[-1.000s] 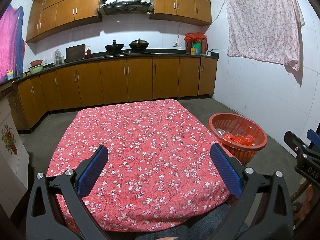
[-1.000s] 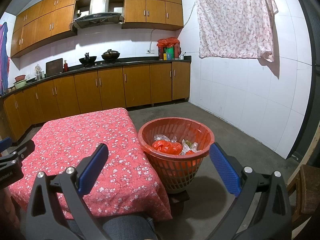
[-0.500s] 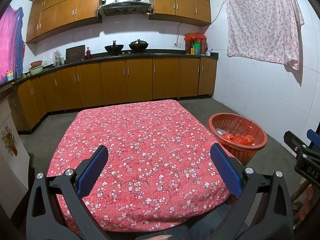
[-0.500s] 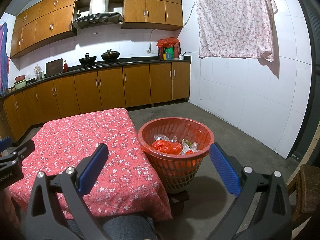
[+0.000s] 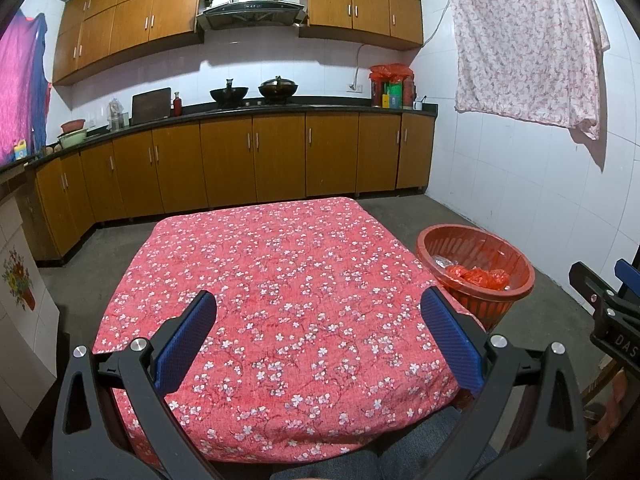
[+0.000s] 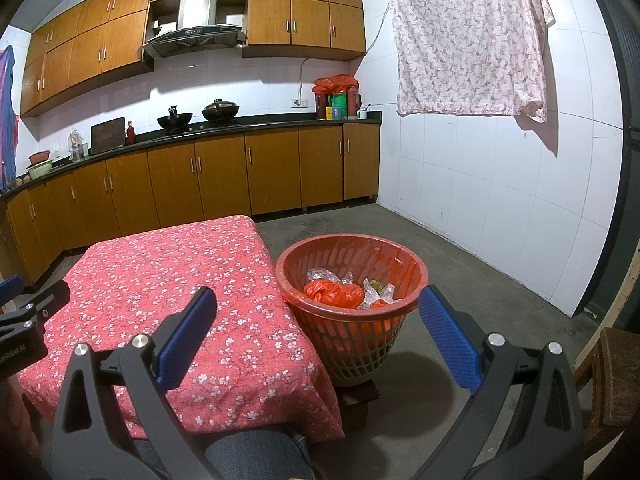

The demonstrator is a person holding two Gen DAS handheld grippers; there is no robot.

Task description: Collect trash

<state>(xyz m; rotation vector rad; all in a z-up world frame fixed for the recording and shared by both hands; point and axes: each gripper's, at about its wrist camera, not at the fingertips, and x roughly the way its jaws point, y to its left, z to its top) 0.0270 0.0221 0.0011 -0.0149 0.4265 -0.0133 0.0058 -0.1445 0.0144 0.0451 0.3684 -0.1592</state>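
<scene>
A red plastic basket (image 6: 352, 312) stands on the floor just right of the table, also in the left wrist view as the basket (image 5: 476, 276). Inside lie a red plastic bag (image 6: 334, 293) and crumpled clear wrappers (image 6: 374, 290). The table wears a red floral cloth (image 5: 276, 292) with nothing lying on it. My left gripper (image 5: 318, 312) hangs open over the near part of the cloth, empty. My right gripper (image 6: 316, 310) is open and empty, held in front of the basket's near left rim.
Wooden cabinets (image 5: 256, 160) and a dark counter with two woks (image 5: 256, 92) run along the back wall. A floral cloth (image 5: 524, 40) hangs on the white tiled right wall. A wooden chair (image 6: 616, 376) sits at the far right. Grey floor surrounds the table.
</scene>
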